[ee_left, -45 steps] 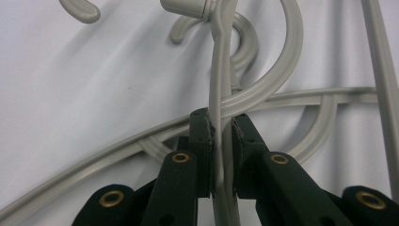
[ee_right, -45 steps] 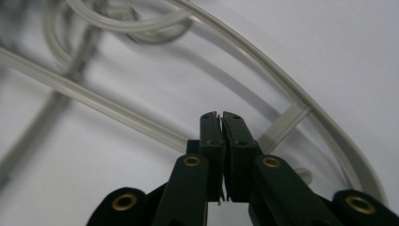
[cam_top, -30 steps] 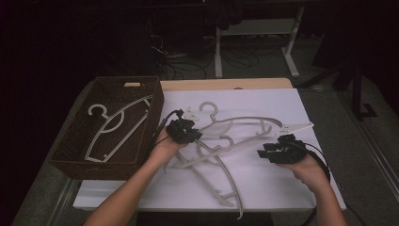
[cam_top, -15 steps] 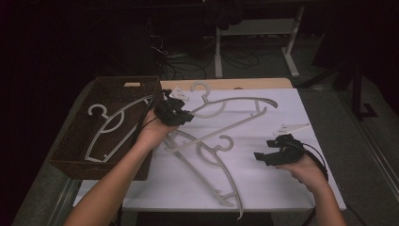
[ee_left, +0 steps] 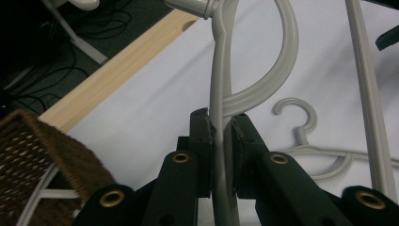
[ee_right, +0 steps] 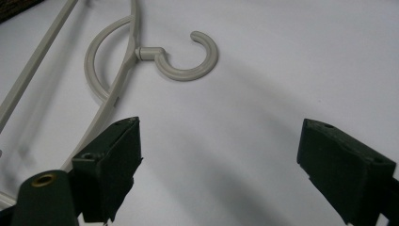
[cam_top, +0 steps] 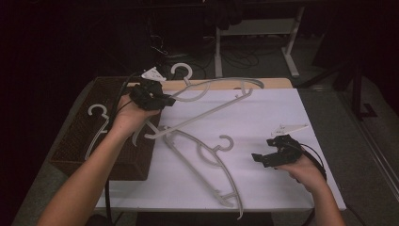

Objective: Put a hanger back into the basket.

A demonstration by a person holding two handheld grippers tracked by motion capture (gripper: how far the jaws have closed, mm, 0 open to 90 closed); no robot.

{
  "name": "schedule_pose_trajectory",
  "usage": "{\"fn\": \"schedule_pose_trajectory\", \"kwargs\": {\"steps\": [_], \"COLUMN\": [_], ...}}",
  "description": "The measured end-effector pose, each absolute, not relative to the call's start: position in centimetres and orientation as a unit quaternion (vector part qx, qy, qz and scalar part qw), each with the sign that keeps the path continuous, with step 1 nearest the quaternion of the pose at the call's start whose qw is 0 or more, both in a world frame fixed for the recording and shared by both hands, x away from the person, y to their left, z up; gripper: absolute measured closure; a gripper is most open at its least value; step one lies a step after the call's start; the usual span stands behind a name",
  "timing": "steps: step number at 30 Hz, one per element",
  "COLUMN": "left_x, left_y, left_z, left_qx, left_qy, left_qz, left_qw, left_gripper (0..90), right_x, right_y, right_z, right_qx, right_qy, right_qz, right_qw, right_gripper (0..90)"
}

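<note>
Two hangers remain outside the basket point(cam_top: 75, 141); left hand-held gripper point(cam_top: 162, 100) pinches one hanger point(cam_top: 211, 106) aloft at ten o'clock for binning; right hand-held gripper point(cam_top: 258, 157), jaws just spread and empty, waits at four o'clock beside the other hanger point(cam_top: 207, 160).

Bare sheet point(cam_top: 282, 108) beyond flat hanger point(cam_top: 207, 162)

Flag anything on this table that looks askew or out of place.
The lifted hanger hangs tilted from the left tongs, one end low near the basket. A second hanger lies slantwise on the white sheet. Nothing looks damaged.
</note>
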State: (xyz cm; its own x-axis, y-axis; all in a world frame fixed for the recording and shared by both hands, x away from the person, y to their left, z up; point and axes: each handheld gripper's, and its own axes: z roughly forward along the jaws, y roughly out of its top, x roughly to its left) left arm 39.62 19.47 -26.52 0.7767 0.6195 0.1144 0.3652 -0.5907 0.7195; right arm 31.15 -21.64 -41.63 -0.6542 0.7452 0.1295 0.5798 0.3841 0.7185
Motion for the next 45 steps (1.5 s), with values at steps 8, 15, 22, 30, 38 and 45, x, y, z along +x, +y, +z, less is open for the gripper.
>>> {"fn": "schedule_pose_trajectory", "kwargs": {"steps": [8,15,22,30,38,45], "left_x": [39.7,39.5,39.3,39.0,38.8,38.4], "left_y": [23.1,26.9,31.2,36.0,40.0,42.8], "left_z": [-25.6,-24.9,-24.3,-24.9,-25.9,-26.8], "left_qx": [0.865,0.852,0.838,0.826,0.815,0.810], "left_qy": [0.295,0.317,0.343,0.374,0.401,0.424], "left_qz": [0.193,0.214,0.235,0.257,0.273,0.281], "left_qw": [0.357,0.357,0.354,0.335,0.316,0.292], "left_gripper": [81.1,81.1,81.1,81.1,81.1,81.1], "right_x": [31.2,31.3,31.4,31.3,31.4,31.4], "right_y": [-21.5,-21.3,-21.2,-21.4,-21.2,-21.3], "right_z": [-41.8,-41.9,-42.0,-42.0,-42.1,-42.0], "right_qx": [0.403,0.401,0.400,0.402,0.400,0.402], "right_qy": [0.825,0.828,0.830,0.828,0.830,0.830], "right_qz": [0.380,0.376,0.374,0.375,0.372,0.371], "right_qw": [0.110,0.110,0.110,0.111,0.112,0.113], "right_gripper": [13.0,13.1,13.1,13.0,12.9,12.9]}}
